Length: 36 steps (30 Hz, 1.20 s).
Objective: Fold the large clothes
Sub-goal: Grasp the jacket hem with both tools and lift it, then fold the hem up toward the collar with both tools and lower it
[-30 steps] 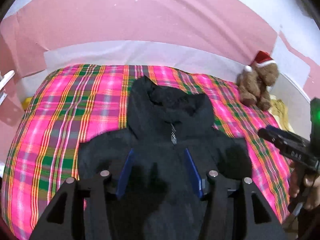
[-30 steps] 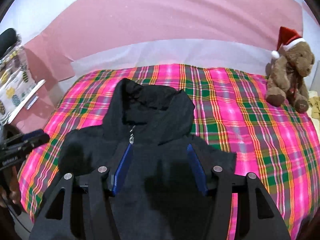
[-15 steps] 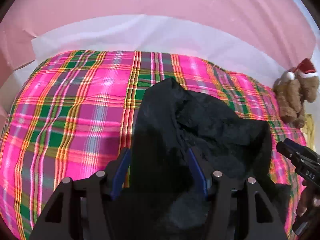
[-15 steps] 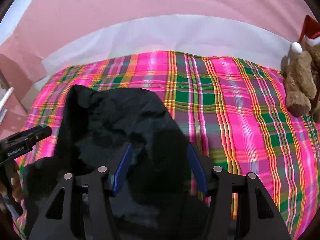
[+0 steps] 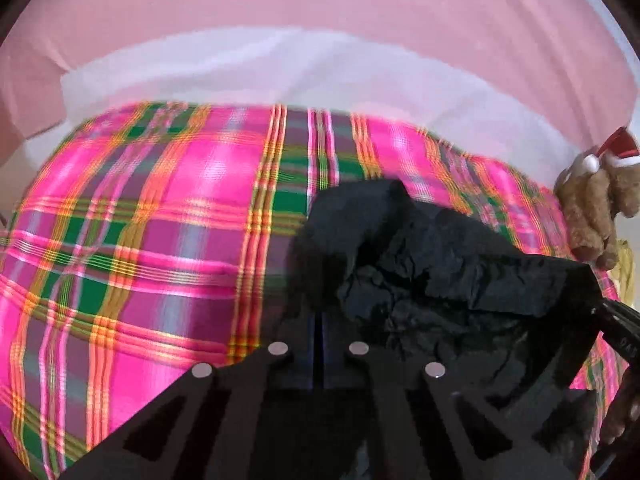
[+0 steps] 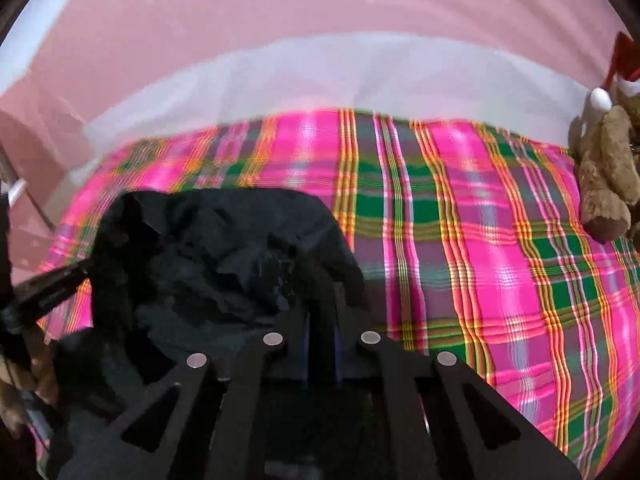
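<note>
The black jacket (image 5: 420, 264) lies bunched on the near part of the bed (image 5: 140, 248), well short of the far edge where the white sheet shows — its upper part heaped into a rumpled mound between your two tools. Your left tool (image 5: 319, 332) has its jaws drawn together at the mound's left side, and the right tool (image 6: 322, 320) is likewise closed at the mound's right side. Dark cloth sits right at both tips, so each looks pinched onto the jacket, though black on black makes the exact bite hard to read.

The risk from here, as I judge it, is an uneven fold. If one tool has caught only a thin outer layer, or several layers at once, the cloth will slide or drag crooked when you carry it over. Pulling the two sides at different speeds would twist the heap instead of laying a clean crease. A shallow pinch could also slip free partway and drop that side in a lump.

The plaid cover is loose enough to snag and wrinkle with the jacket. The teddy bear (image 6: 604, 168) sits near the bed's far right corner — apart from the jacket.
</note>
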### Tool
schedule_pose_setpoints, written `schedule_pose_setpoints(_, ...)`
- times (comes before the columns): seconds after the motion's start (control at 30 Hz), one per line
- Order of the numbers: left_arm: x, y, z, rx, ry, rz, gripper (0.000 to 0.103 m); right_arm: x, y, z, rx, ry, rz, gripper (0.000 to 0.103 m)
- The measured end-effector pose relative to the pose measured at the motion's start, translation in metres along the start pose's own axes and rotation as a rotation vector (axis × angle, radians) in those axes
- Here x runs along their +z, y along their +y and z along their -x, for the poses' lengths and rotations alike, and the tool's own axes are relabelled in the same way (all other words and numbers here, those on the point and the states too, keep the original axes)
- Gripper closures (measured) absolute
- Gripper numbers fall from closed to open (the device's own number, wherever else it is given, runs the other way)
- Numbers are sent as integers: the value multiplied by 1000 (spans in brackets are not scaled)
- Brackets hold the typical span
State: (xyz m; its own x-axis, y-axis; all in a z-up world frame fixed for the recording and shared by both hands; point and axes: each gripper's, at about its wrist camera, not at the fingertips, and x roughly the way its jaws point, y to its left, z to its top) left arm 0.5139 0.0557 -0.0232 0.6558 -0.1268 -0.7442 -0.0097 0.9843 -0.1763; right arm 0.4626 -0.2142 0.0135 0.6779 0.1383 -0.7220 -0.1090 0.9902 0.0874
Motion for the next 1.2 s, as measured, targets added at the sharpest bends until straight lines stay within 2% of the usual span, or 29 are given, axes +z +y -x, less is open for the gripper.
schedule_pose_setpoints(0.1,-8,8,37,-13,-49,23,101,-12,7,37,32,-48,-3,95)
schedule_pose_setpoints(0.23,-31,26,87,-76,-99,76,101,-36,10,84,82,-105,-23,95)
schedule_pose_setpoints(0.33,-60,39,122,-111,-120,96,101,-59,10,106,122,-110,-52,95)
schedule_pose_setpoints(0.43,-90,48,144,-124,-109,96,101,-88,9,121,152,-104,-86,95)
schedule_pose_setpoints(0.73,-172,75,163,-92,-12,156,101,-171,9,115,171,15,-122,95)
schedule_pose_setpoints(0.93,-218,97,160,-52,104,219,100,-205,18,119,150,75,-94,84)
schedule_pose_setpoints(0.97,-225,99,164,-47,109,222,100,-209,17,123,145,81,-99,78)
schedule_pose_setpoints(1.07,-244,104,183,-32,104,224,100,-214,10,138,115,73,-118,77)
schedule_pose_setpoints(1.13,-242,101,196,-17,69,209,100,-207,11,148,111,34,-120,77)
schedule_pose_setpoints(1.2,-228,89,208,-38,19,181,100,-193,20,153,148,-12,-115,77)
